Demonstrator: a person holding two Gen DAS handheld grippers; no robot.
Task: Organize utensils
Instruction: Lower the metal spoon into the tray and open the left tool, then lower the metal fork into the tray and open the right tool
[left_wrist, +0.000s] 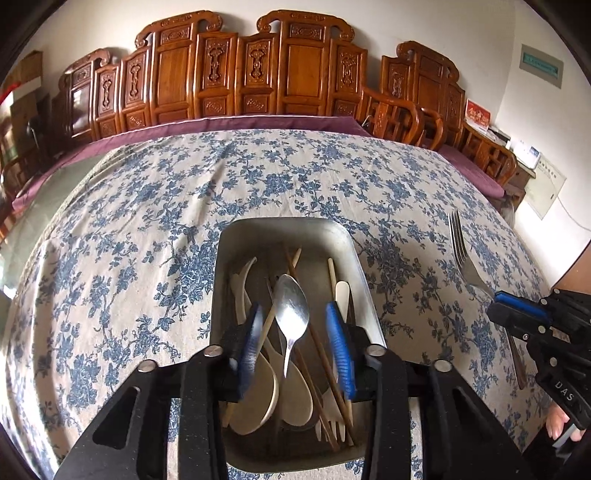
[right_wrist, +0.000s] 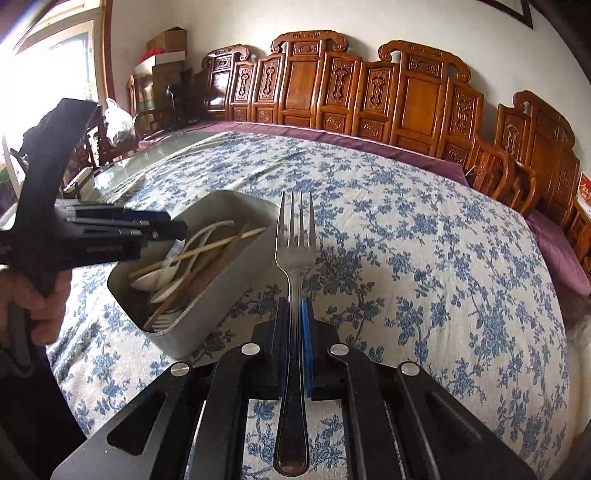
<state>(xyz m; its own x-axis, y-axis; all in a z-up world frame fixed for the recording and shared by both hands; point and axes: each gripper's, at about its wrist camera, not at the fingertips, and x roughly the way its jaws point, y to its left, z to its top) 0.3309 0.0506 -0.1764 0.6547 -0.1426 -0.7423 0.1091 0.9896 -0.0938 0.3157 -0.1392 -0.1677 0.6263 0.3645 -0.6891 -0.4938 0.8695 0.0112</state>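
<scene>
Here we found the left gripper (left_wrist: 295, 343) poised over the metal tray (left_wrist: 354, 251), its blue pads (left_wrist: 341, 354) spread partway and pressing on nothing. A metal spoon (left_wrist: 291, 314) showed in the gap between them, bowl up and handle slanting down toward the heap below; neither pad touched it, and we could not tell whether it rested on the other utensils or hung free. Under it the tray held pale spoons (left_wrist: 258, 402), chopsticks (left_wrist: 325, 369) and a small pale fork (left_wrist: 332, 410), all lying lengthwise and crossing one another. The right gripper (right_wrist: 294, 321) had its jaws pressed nearly together on the neck of a metal fork (right_wrist: 295, 243), which stood out ahead of the pads with tines pointing away and its handle running back between the fingers toward the camera. That fork was held above the blue-flowered tablecloth (right_wrist: 424, 258), just beside the tray's right rim and outside it. From the left wrist camera we saw the same fork raised at the right edge, clear of the cloth. A hand (right_wrist: 37, 299) gripped the left tool's handle, and carved wooden chairs (right_wrist: 417, 96) lined the wall behind the table.
</scene>
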